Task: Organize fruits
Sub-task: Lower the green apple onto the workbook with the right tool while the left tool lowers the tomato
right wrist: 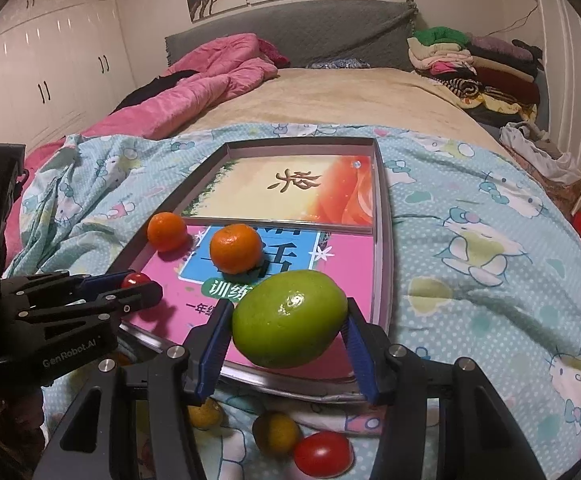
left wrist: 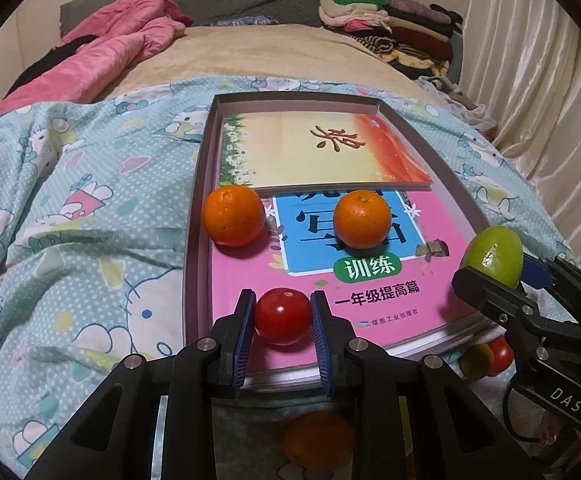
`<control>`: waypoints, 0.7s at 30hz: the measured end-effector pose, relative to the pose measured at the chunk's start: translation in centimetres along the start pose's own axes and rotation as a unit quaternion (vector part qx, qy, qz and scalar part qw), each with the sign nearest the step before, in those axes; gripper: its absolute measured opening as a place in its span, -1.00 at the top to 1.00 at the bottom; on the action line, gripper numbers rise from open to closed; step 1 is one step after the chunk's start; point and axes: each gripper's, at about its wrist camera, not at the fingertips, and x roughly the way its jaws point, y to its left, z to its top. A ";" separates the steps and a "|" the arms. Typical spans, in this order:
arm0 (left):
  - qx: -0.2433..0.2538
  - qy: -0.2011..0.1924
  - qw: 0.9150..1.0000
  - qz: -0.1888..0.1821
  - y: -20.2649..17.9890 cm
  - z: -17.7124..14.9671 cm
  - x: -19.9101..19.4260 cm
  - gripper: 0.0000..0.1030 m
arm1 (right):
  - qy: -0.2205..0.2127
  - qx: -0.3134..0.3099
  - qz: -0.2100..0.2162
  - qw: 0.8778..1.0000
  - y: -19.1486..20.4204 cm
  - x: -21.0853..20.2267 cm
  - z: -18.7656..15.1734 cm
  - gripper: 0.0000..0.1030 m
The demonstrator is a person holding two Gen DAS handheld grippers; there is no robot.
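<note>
Right now my left gripper (left wrist: 283, 312) is closed on a small red tomato (left wrist: 282, 315), pads touching both sides, low over the near end of the pink workbook (left wrist: 390, 300) inside the shallow box (left wrist: 198, 216) on the bed; my right gripper (right wrist: 286, 344) is clamped on a green fruit (right wrist: 290, 318), held above the box's near right corner. Two oranges sit in the box, one (left wrist: 234, 215) against the left wall, the other (left wrist: 362, 219) on the workbook's blue panel, w/ a 2nd tomato (right wrist: 322, 454) & a yellowish fruit (right wrist: 277, 432) on the quilt (right wrist: 470, 240) just outside the near edge
</note>
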 end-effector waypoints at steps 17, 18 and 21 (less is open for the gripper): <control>0.006 0.004 1.000 0.004 -0.1 -0.1 0.4 0.45 | 0.001 -0.007 0.005 1.000 0.6 0.3 -0.2 -0.05; 0.007 0.004 1.000 0.004 -0.1 -0.1 0.4 0.45 | 0.001 -0.006 0.005 1.000 0.6 0.3 -0.2 -0.05; 0.007 0.004 1.000 0.005 -0.1 -0.1 0.4 0.45 | 0.003 -0.005 0.004 1.000 0.7 0.5 -0.2 -0.05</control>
